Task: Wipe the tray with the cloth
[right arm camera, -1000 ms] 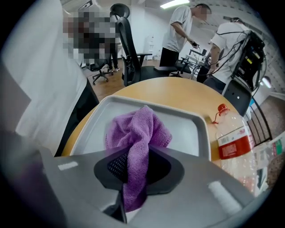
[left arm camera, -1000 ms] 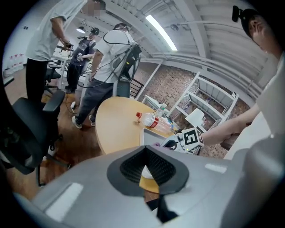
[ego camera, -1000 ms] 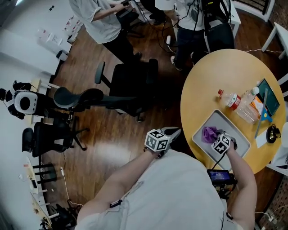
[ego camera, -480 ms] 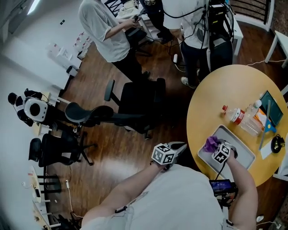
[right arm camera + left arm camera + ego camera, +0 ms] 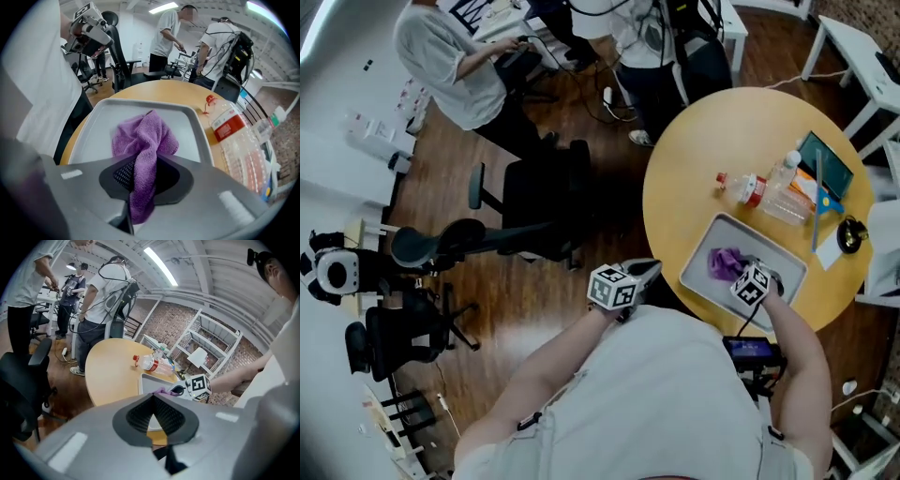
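A grey tray (image 5: 778, 251) lies on the round yellow table (image 5: 694, 159), near its front edge. A purple cloth (image 5: 727, 262) rests bunched on the tray's near-left part. My right gripper (image 5: 738, 271) is shut on the cloth (image 5: 140, 140), a fold of which hangs between its jaws, and it points steeply down at the tray floor (image 5: 93, 136). My left gripper (image 5: 644, 271) is off the table to the tray's left, over the floor, shut with nothing in it. The left gripper view shows the tray (image 5: 149, 380), the cloth (image 5: 161, 391) and the right gripper's marker cube.
A clear plastic bottle (image 5: 764, 195) with a red label lies on the table just beyond the tray. A teal tablet (image 5: 825, 167) and a small black object (image 5: 848, 234) sit at the table's right. A black office chair (image 5: 534, 202) and standing people (image 5: 455, 56) are on the left.
The right gripper has slid a short way across the tray with the cloth in it. The head camera has shifted; the left gripper has stayed beside the table edge.
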Tool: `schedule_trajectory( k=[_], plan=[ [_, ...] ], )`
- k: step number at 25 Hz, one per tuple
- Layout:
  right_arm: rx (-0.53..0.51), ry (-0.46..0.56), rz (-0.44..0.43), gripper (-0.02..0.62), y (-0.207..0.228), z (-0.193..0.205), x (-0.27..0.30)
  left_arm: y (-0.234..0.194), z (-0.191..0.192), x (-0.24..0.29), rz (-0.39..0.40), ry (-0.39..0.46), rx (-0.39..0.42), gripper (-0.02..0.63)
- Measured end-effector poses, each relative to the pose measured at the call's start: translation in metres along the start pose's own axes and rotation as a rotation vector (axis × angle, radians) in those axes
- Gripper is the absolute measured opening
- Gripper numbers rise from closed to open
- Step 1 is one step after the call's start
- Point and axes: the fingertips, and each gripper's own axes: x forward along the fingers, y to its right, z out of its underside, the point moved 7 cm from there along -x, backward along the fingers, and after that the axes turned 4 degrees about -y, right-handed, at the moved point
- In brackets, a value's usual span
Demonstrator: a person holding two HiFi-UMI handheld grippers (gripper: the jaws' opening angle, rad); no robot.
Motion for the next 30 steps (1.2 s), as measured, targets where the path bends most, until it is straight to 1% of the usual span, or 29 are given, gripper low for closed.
schedule_trajectory(
  k=[1,2,4,6,14,18,20,22,24,26,30],
  plan=[
    [0.017,-0.001,0.009,0.064,0.007,0.001,0.001,-0.002,-0.008,0.003,0.011,0.002,0.012,0.0],
    [0.042,-0.025,0.006,0.064,0.009,0.008,-0.002,0.0,-0.016,0.006,0.025,0.002,0.016,0.0],
    [0.106,-0.093,-0.009,0.064,-0.002,0.037,-0.019,0.015,-0.021,0.012,0.061,-0.011,0.013,0.0],
    [0.163,-0.127,0.004,0.064,-0.011,0.061,-0.037,0.028,-0.019,0.018,0.1,-0.036,0.022,0.0],
    [0.392,-0.198,0.075,0.064,-0.024,0.144,-0.07,0.044,-0.024,0.051,0.198,-0.102,0.076,0.0],
    [0.459,-0.224,0.108,0.066,-0.025,0.178,-0.083,0.057,-0.029,0.063,0.225,-0.115,0.1,0.0],
    [0.486,-0.232,0.118,0.067,-0.022,0.187,-0.087,0.062,-0.032,0.066,0.236,-0.122,0.108,0.0],
    [0.476,-0.25,0.111,0.067,-0.018,0.187,-0.089,0.064,-0.035,0.068,0.239,-0.123,0.106,0.0],
    [0.417,-0.254,0.099,0.064,-0.016,0.183,-0.087,0.061,-0.036,0.067,0.233,-0.119,0.087,0.0],
    [0.361,-0.228,0.085,0.063,-0.014,0.178,-0.085,0.059,-0.035,0.064,0.227,-0.108,0.057,0.0],
    [0.311,-0.16,0.064,0.063,-0.003,0.159,-0.076,0.057,-0.032,0.054,0.2,-0.081,0.028,0.0]
  ],
)
